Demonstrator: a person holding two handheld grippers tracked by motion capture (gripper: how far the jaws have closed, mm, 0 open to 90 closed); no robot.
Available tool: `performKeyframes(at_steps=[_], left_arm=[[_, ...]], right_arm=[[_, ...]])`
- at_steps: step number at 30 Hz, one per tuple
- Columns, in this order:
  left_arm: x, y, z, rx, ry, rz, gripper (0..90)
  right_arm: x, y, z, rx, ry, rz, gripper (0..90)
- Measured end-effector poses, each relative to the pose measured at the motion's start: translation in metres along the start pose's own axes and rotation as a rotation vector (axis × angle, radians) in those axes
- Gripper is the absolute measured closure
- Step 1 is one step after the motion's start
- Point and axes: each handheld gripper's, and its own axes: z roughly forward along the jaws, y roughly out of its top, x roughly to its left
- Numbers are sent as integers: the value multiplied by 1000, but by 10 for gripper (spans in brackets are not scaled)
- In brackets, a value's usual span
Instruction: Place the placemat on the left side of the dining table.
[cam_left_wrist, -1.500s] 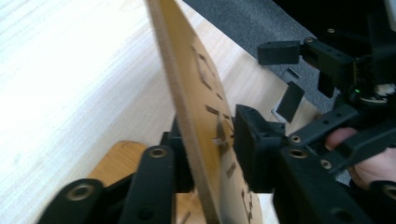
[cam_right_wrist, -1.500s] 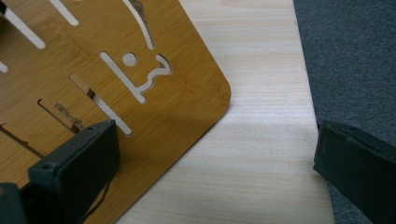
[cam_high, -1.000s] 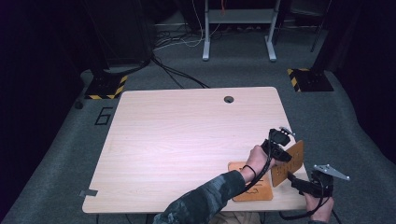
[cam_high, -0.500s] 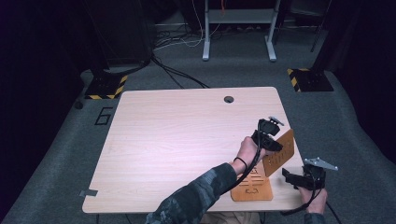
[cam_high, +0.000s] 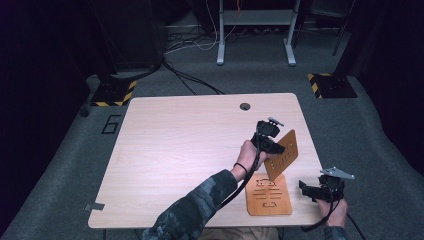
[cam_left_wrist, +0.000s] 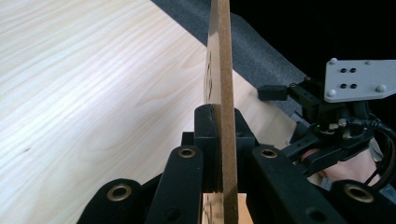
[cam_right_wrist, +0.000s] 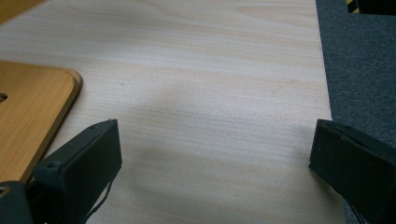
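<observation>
1. high view: the left gripper (cam_high: 276, 146), held in the person's left hand (cam_high: 248, 152), hangs over the pale wooden table (cam_high: 190, 150) at about 4 o'clock from the table's centre. its jaws are pinching a thin brown wooden board with slots cut through it (cam_high: 283, 155), which is lifted clear of the tabletop and tilted, its upper edge leaning toward 1 o'clock. a second flat brown wooden board with rounded corners and cut-out slots (cam_high: 269, 195) lies flat on the table at 6 o'clock from the lifted one, close to the near edge. the right gripper (cam_high: 312, 189), with a grey three-cornered plate on top, sits at 3 o'clock from the flat board, near the table's near right corner, with nothing between its jaws. a round dark hole (cam_high: 245, 106) marks the table near its far edge.

2. left gripper view: the left gripper (cam_left_wrist: 219, 154) has its black jaws pressed onto the lifted board (cam_left_wrist: 219, 70), seen edge-on and rising straight toward 12 o'clock. the right gripper (cam_left_wrist: 273, 92) shows at 3 o'clock, farther off, beyond the table's edge line.

3. right gripper view: the right gripper (cam_right_wrist: 215, 154) has its jaws spread wide over bare tabletop (cam_right_wrist: 210, 84), holding nothing. the flat board's rounded corner (cam_right_wrist: 32, 107) lies at 9 o'clock, just beside the left-hand jaw.
</observation>
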Motion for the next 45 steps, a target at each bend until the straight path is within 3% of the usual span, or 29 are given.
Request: performKeyframes(at_steps=[12, 19, 45], left_arm=[[41, -16, -26, -21, 45, -69, 861], [53, -21, -37, -26, 67, -83, 861], [110, -50, -91, -110, 171, -201, 862]], right_arm=[[2, 0, 1, 8, -16, -16, 20], [1, 0, 1, 5, -16, -15, 24], [1, 0, 0, 4, -13, -3, 31]])
